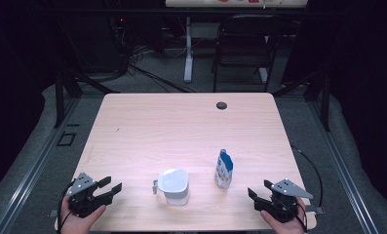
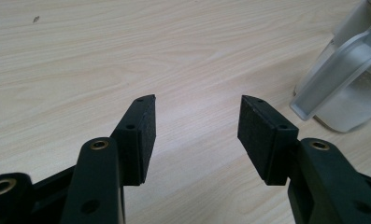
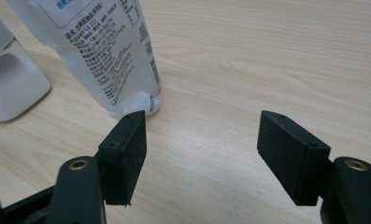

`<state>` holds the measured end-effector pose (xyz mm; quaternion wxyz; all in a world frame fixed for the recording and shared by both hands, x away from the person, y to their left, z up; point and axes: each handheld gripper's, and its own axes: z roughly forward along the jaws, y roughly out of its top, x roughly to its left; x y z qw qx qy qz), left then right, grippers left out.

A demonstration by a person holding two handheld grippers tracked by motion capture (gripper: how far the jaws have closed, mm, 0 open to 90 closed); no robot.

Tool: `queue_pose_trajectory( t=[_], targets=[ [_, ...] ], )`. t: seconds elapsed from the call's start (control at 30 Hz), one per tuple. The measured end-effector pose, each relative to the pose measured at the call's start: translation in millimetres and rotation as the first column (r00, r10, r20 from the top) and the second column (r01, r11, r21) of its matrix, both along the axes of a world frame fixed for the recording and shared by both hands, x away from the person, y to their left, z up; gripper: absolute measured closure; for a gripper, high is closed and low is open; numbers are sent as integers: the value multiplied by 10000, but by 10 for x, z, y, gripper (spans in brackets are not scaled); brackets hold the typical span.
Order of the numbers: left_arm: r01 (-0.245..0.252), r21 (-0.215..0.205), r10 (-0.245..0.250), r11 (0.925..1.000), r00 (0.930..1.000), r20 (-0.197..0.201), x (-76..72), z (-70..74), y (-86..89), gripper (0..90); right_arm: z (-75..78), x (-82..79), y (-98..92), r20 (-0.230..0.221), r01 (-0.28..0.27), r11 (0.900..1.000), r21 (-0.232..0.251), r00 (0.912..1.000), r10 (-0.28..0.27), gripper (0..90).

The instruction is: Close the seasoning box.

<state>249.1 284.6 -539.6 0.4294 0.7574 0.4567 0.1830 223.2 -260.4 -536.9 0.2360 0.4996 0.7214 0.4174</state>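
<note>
Nothing is being held yet: both grippers are resting at the near edge of the surface (image 1: 132, 117), fingers spread and empty. Left gripper (image 1: 109, 187) is facing the jug (image 1: 174, 186); right gripper (image 1: 259, 194) is facing the pouch (image 1: 223, 169), standing just right of the jug. Grasping and whatever follows, likely pouring, are all remaining.

Black folding chair (image 1: 243, 46) beyond table (image 1: 181, 126)
</note>
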Motion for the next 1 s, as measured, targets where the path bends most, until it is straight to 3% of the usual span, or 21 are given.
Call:
queue_pose_trajectory(
  t=[0.23,0.57,0.77,1.0],
  targets=[
    [41,1,-41,10000,10000,-35,19,-60,-10,473,-83,-8,2,-71,12,10000,0,10000,-12,331],
    [14,128,-11,9999,9998,-203,40,-160,-14,476,-172,-26,51,-180,-156,9991,-389,9997,149,331],
    [108,606,-91,9981,9995,-294,48,-190,-26,476,-229,-22,93,-163,-219,9982,-567,9996,210,331],
    [100,726,-82,9973,9996,-254,46,-208,-23,472,-233,-27,132,-51,-253,9969,-743,9997,250,331]
  ],
)
